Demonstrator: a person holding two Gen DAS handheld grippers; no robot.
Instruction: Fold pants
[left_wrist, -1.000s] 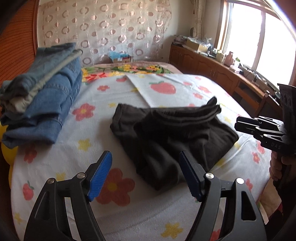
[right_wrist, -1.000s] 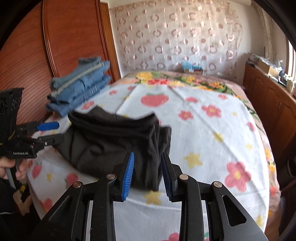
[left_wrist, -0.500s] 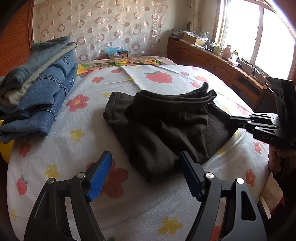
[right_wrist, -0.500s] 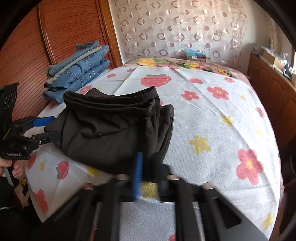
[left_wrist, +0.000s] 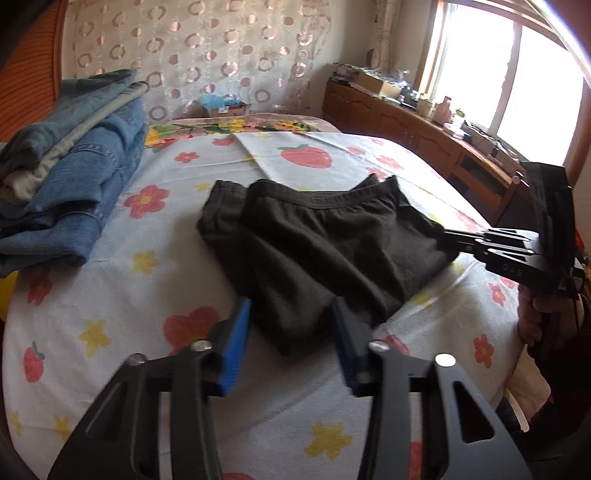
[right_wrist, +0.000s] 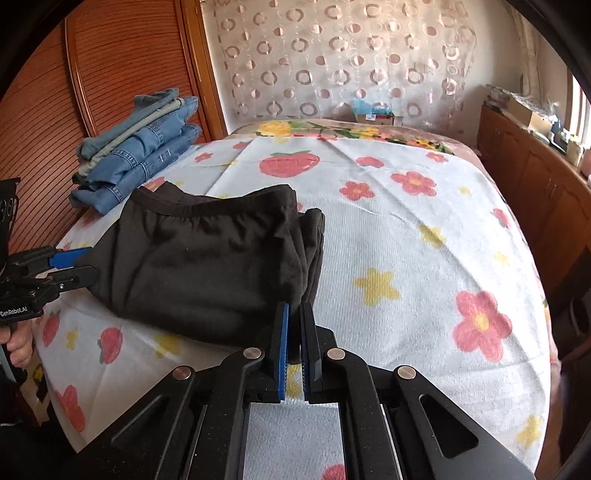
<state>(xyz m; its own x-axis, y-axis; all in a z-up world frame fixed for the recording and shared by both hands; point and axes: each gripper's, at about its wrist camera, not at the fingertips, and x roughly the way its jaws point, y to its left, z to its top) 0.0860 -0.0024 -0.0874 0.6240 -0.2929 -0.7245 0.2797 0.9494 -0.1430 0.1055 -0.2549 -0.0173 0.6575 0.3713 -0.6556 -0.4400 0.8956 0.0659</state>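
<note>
The right gripper (right_wrist: 294, 325) is clenched on the near right corner of the black pants (right_wrist: 207, 258), a fold of dark cloth pinched between its blue pads (right_wrist: 283, 347); the left gripper (left_wrist: 290, 334) is closing, its jaws still apart, with the near left corner of the black pants (left_wrist: 325, 254) lying between them and neither pad visibly pressing the cloth; seen from the right wrist, the left gripper (right_wrist: 72, 267) comes in from the pants' left side, its blue pad and black finger straddling the edge of the cloth, a hand (right_wrist: 18, 341) gripping its handle below; seen from the left wrist, the right gripper (left_wrist: 448, 236) reaches in from the pants' right side, its tips at the fabric's edge. The pants lie folded into a compact bundle on the bedspread (right_wrist: 406, 240), white with printed strawberries and flowers, waistband turned toward the far side; left of and beyond the pants a stack of folded jeans (left_wrist: 70, 181) rests on the same bedspread, well apart from them; behind the jeans stands a ribbed wooden panel (right_wrist: 48, 147); beyond the pants hangs a curtain with ring patterns (right_wrist: 332, 62); right of the pants runs a wooden cabinet (left_wrist: 417, 129) under a bright window (left_wrist: 509, 81).
</note>
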